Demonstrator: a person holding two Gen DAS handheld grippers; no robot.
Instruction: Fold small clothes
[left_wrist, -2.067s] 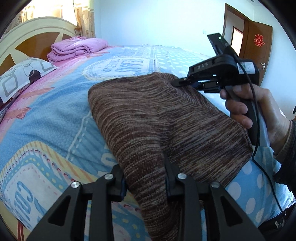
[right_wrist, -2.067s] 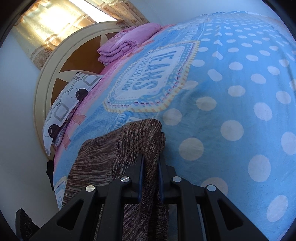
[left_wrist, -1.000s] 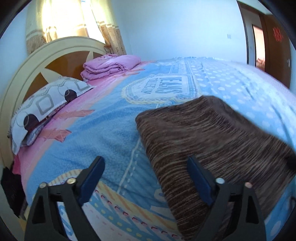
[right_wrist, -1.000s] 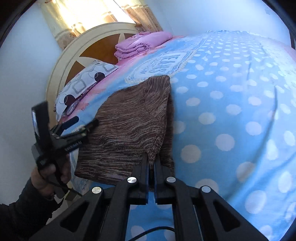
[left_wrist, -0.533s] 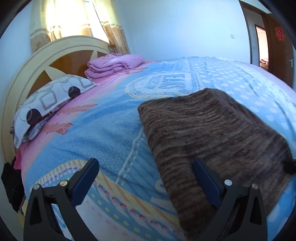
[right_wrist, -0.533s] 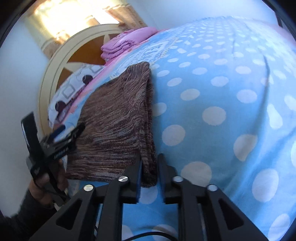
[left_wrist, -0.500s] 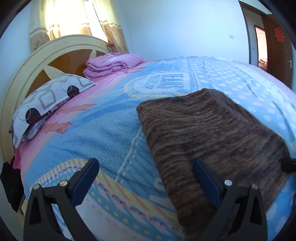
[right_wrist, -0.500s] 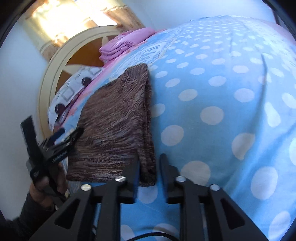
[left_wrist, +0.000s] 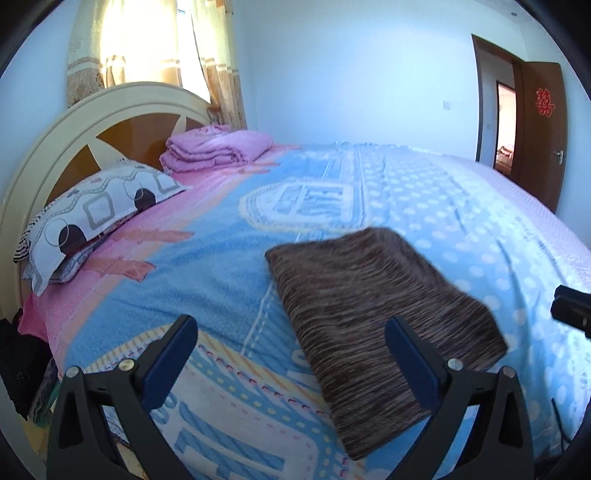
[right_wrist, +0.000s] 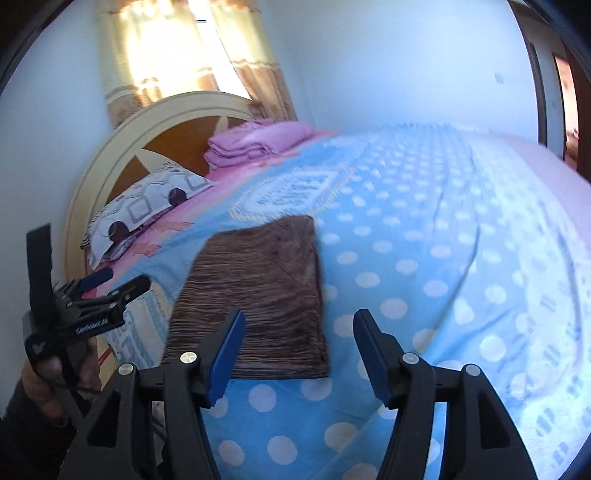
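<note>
A patterned pillow (left_wrist: 92, 218) and folded pink bedding (left_wrist: 216, 147) lie by the headboard (left_wrist: 110, 122), a brown door (left_wrist: 541, 133) opposite.

Brown-and-tan streaked knit garment (left_wrist: 373, 314), blue bedspread (right_wrist: 424, 236) with white polka dots, pink folded blanket (left_wrist: 216, 149), white pillow (left_wrist: 99, 214) with grey squares and dark circles

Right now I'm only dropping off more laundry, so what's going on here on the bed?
A person is folding a brown knitted garment on the blue dotted bedspread, holding a claw in each hand. The garment lies flat, folded into a rectangle, and neither claw touches it. The left claw stands wide open above its near edge. The right claw has just been opening, with nothing between its jaws.
</note>
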